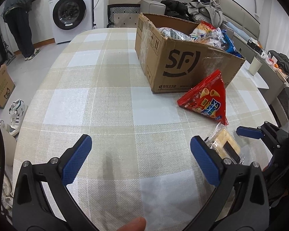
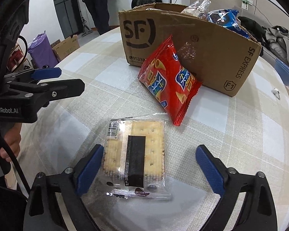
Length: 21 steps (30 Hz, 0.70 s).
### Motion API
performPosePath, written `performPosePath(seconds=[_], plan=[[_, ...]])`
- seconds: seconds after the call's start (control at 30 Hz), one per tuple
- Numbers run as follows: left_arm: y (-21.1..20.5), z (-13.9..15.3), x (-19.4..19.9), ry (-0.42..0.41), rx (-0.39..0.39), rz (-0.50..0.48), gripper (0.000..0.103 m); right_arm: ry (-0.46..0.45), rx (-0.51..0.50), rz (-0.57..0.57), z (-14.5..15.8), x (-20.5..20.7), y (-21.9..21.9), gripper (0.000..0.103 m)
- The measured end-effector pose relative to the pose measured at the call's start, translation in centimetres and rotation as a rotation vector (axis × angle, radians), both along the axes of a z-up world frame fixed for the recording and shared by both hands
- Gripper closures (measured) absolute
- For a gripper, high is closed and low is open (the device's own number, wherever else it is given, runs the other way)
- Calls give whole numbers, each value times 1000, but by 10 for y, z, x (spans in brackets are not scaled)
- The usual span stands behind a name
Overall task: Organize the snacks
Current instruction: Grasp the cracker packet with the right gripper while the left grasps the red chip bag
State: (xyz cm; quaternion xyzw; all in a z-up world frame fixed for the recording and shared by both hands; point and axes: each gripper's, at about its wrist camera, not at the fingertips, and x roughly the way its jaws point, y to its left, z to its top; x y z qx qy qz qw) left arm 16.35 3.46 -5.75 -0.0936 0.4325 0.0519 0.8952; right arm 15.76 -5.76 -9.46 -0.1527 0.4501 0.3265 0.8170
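A clear-wrapped cracker packet (image 2: 134, 154) lies flat on the checked tablecloth (image 2: 240, 134), between the open fingers of my right gripper (image 2: 150, 163); the left pad is at its edge. It also shows in the left wrist view (image 1: 224, 144). A red snack bag (image 2: 168, 80) leans against the SF cardboard box (image 2: 202, 44), which holds several snack packs (image 2: 223, 18). My left gripper (image 1: 140, 154) is open and empty over bare tablecloth, left of the crackers. The red bag (image 1: 208, 98) and box (image 1: 183, 61) lie ahead of it to the right.
A white cup (image 1: 255, 65) stands right of the box. A small white object (image 2: 276, 92) lies on the table at the right. A person (image 1: 21, 19) bends by the washing machine (image 1: 73, 11). A sofa with clothes (image 1: 202, 9) is behind the table.
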Motion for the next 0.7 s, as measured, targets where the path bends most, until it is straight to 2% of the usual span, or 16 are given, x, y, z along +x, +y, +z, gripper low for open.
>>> performPosePath(seconds=[0.17, 0.2, 0.43, 0.6, 0.7], plan=[[2, -3, 1, -1, -12, 5, 1, -7, 34, 17, 4, -5, -2, 35], [1, -3, 2, -2, -12, 3, 1, -10, 38, 23, 5, -7, -2, 43], [-2, -3, 1, -7, -9, 0, 1, -24, 61, 42, 6, -19, -4, 44], [-3, -2, 1, -9, -8, 2, 1, -45, 131, 50, 21, -22, -13, 44], [-6, -1, 1, -10, -13, -3, 1, -95, 195, 40, 36, -25, -24, 44]])
